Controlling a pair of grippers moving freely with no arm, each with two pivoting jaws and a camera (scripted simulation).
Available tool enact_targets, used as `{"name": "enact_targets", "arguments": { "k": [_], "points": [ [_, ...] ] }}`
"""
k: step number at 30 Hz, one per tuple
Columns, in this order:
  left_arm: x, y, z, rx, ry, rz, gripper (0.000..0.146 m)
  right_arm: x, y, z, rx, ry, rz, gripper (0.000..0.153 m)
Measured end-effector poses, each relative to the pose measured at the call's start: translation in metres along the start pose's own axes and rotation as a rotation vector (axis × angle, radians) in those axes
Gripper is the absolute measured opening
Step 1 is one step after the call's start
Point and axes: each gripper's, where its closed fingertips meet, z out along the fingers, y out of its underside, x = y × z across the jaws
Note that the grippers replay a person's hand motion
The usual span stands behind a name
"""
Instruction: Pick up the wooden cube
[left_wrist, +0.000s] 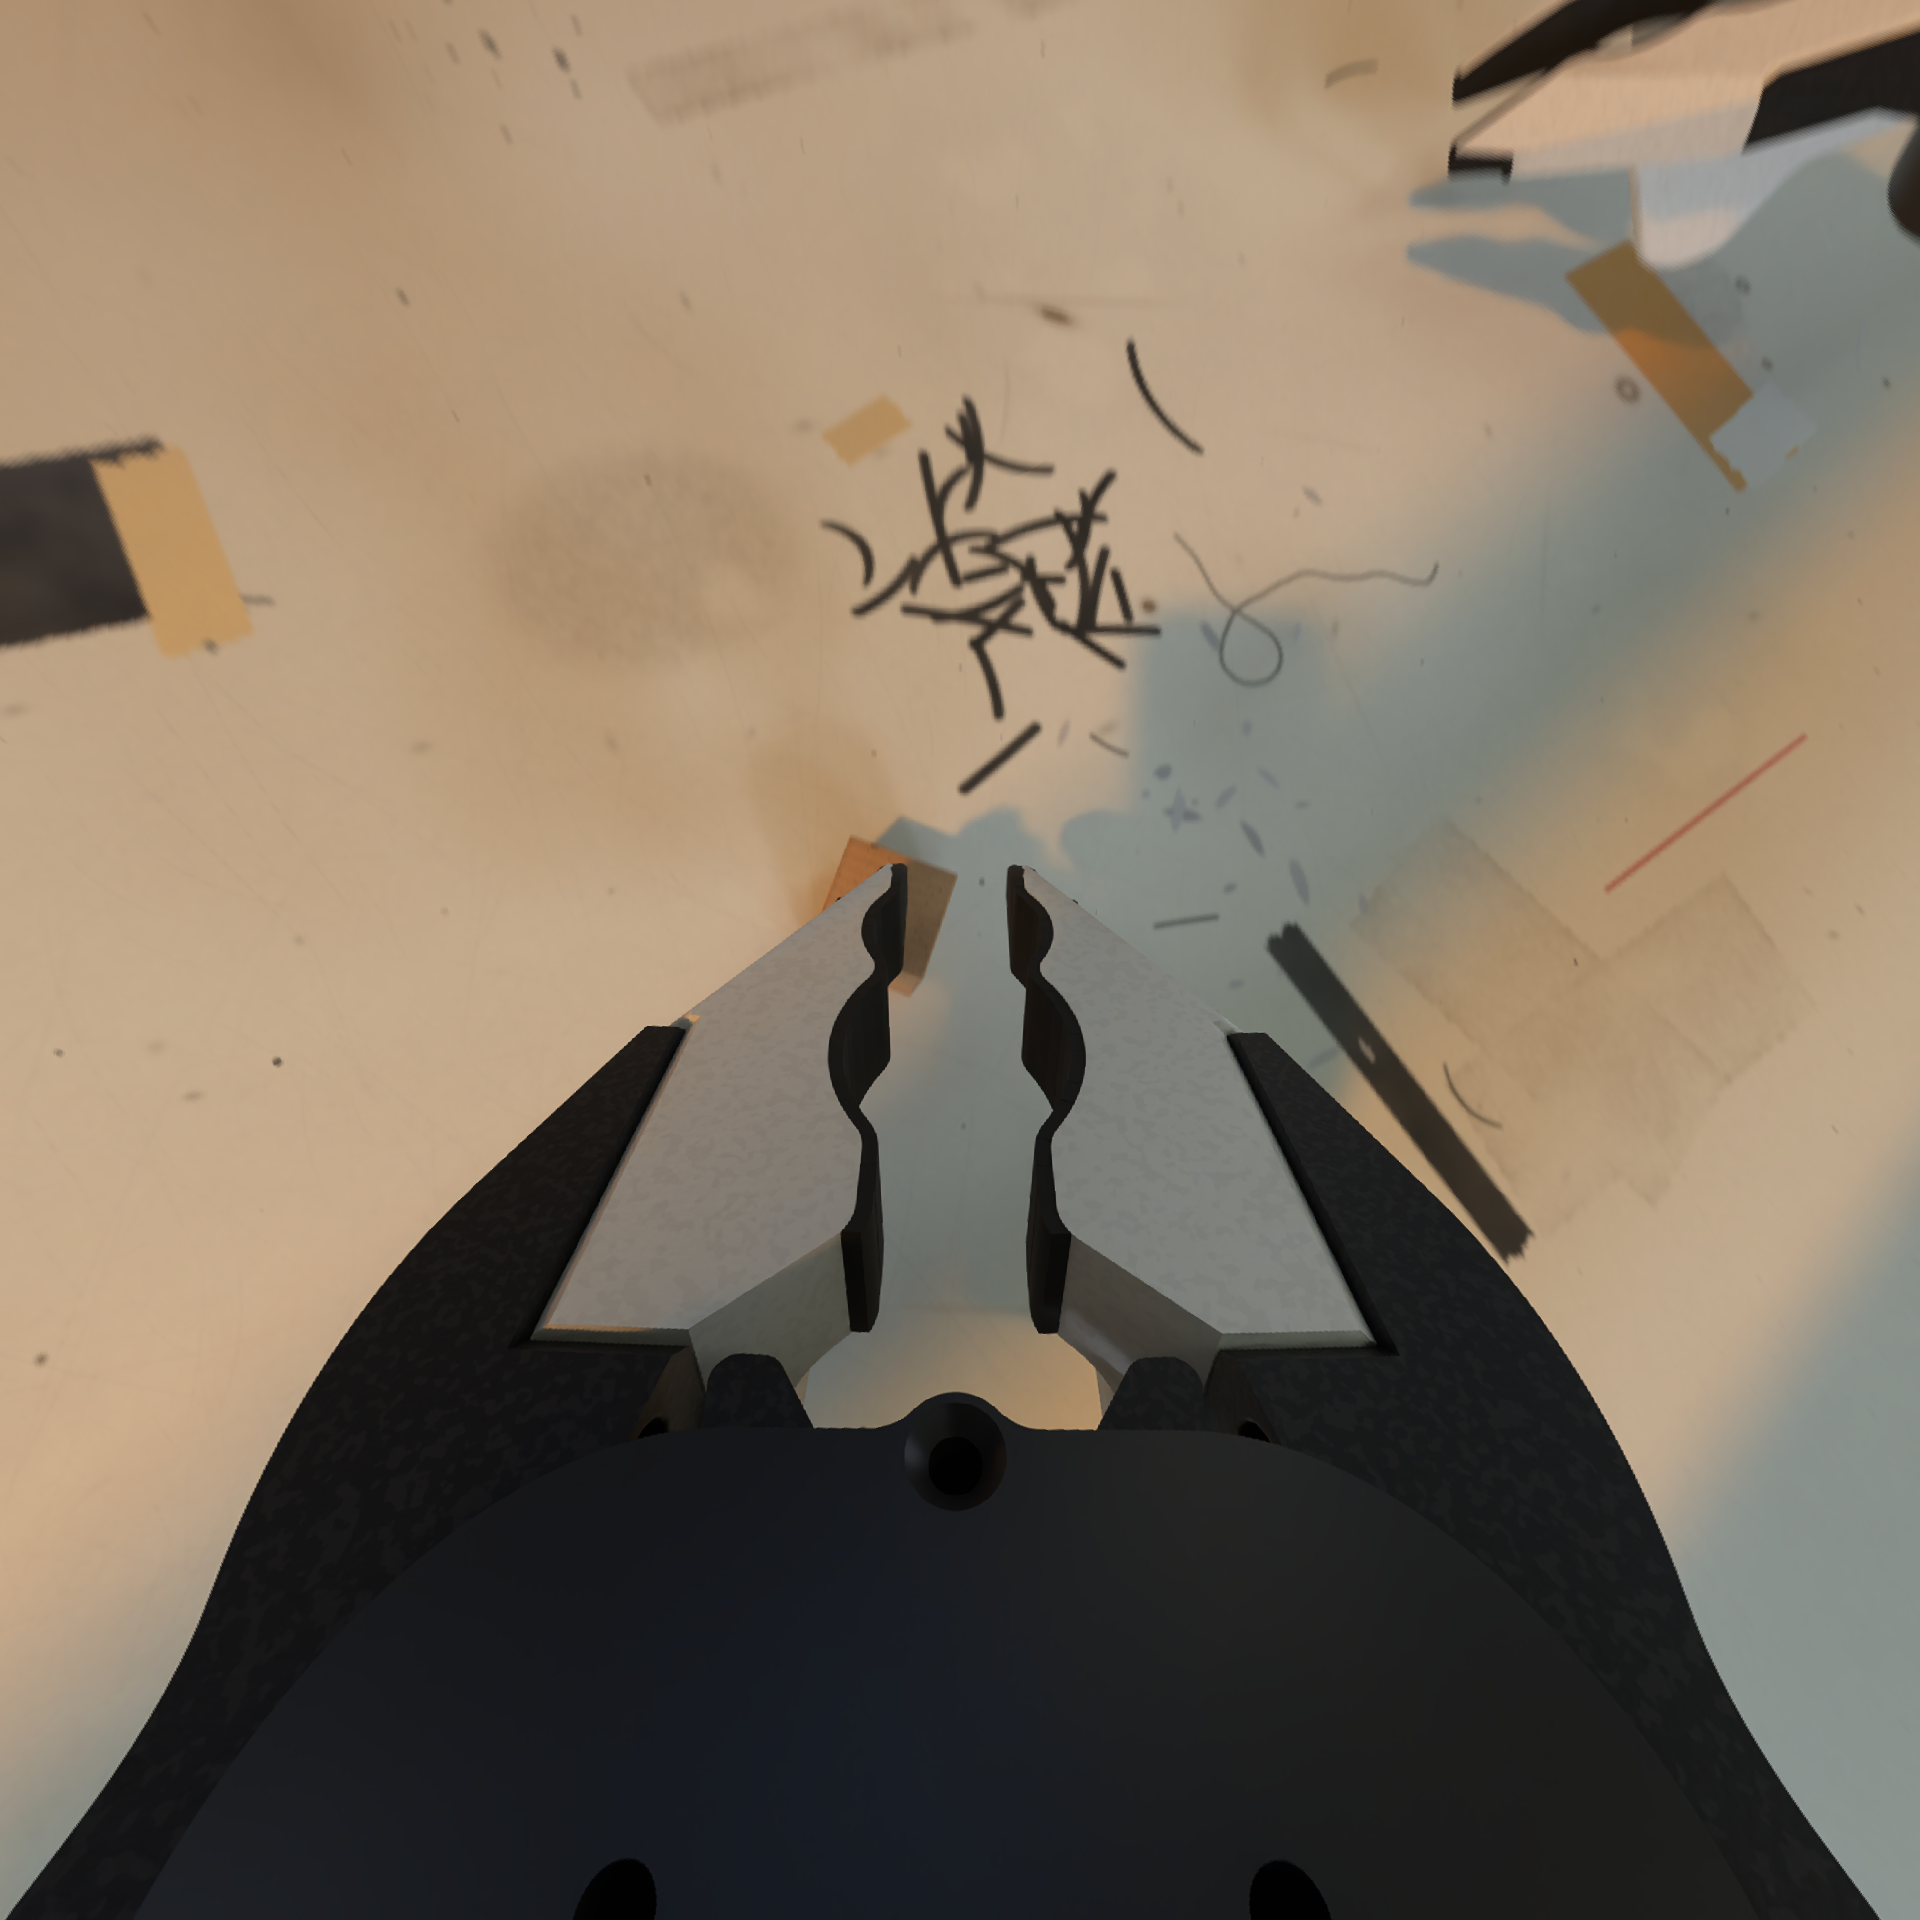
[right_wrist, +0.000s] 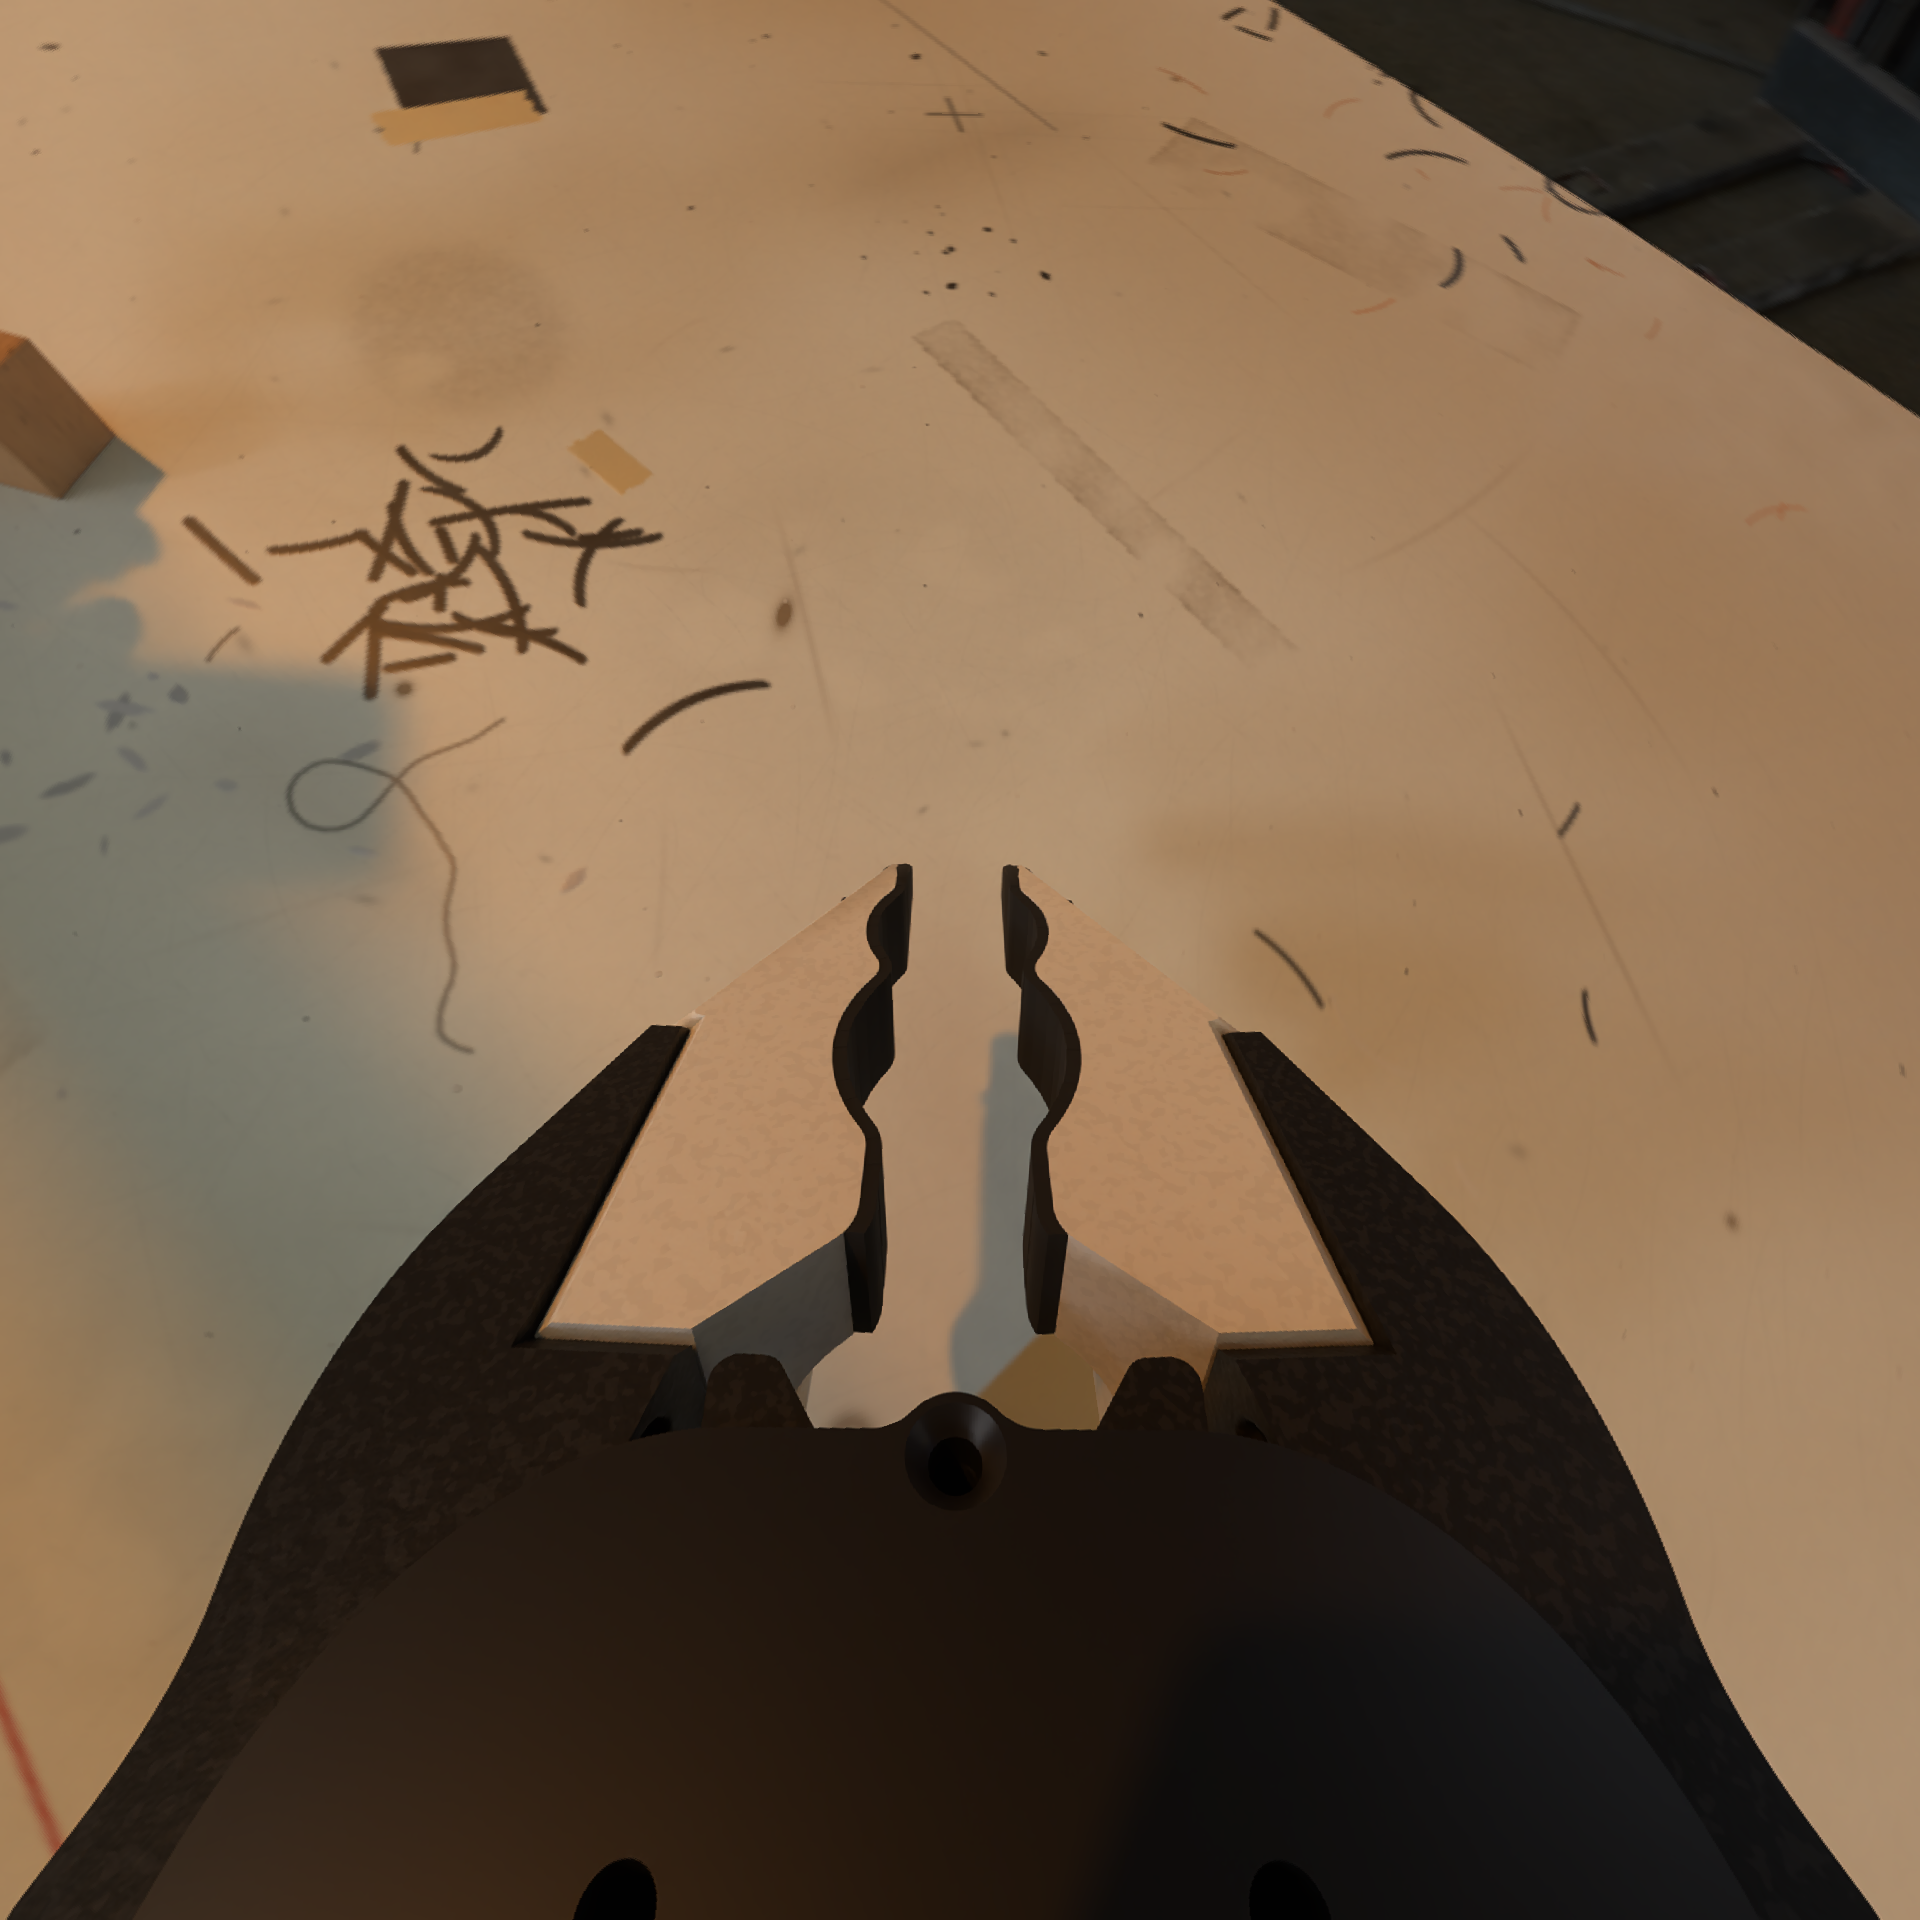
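Observation:
The wooden cube (left_wrist: 928, 925) is a small tan block on the beige table. In the left wrist view it lies just past my left gripper's (left_wrist: 956, 883) tips, mostly hidden behind the left fingertip (left_wrist: 831, 956) and not between the fingers. The left fingers stand a narrow gap apart with nothing in them. In the right wrist view the cube (right_wrist: 42, 416) sits at the far left edge, well away from my right gripper (right_wrist: 956, 883). The right gripper is over bare table, its fingers a narrow gap apart and empty.
The worktop (right_wrist: 1143, 727) bears black scribble marks (left_wrist: 1018, 561) (right_wrist: 457, 561), tape patches (left_wrist: 171, 551) and smudges. Its edge runs along the upper right of the right wrist view, with dark floor (right_wrist: 1714, 104) beyond. The right gripper shows blurred at the top right of the left wrist view (left_wrist: 1621, 156).

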Motion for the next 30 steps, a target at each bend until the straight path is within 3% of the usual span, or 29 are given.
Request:
{"name": "enact_targets", "arguments": {
  "k": [6,11,19,30],
  "points": [
    [0.015,-0.03,-0.002,0.211,-0.032,0.017,0.03,-0.017,0.003,-0.014,0.04,0.155,0.216,0.025],
    [0.014,-0.023,-0.002,0.203,-0.045,0.041,0.042,-0.037,0.01,-0.021,0.007,0.159,0.139,0.027],
    [-0.019,0.019,-0.019,0.006,-0.1,0.116,0.045,-0.045,0.016,-0.018,-0.021,0.145,0.003,0.031],
    [-0.03,0.036,0.015,-0.173,-0.01,0.243,0.04,-0.042,0.015,-0.017,0.007,0.09,0.026,0.031]
  ]
}}
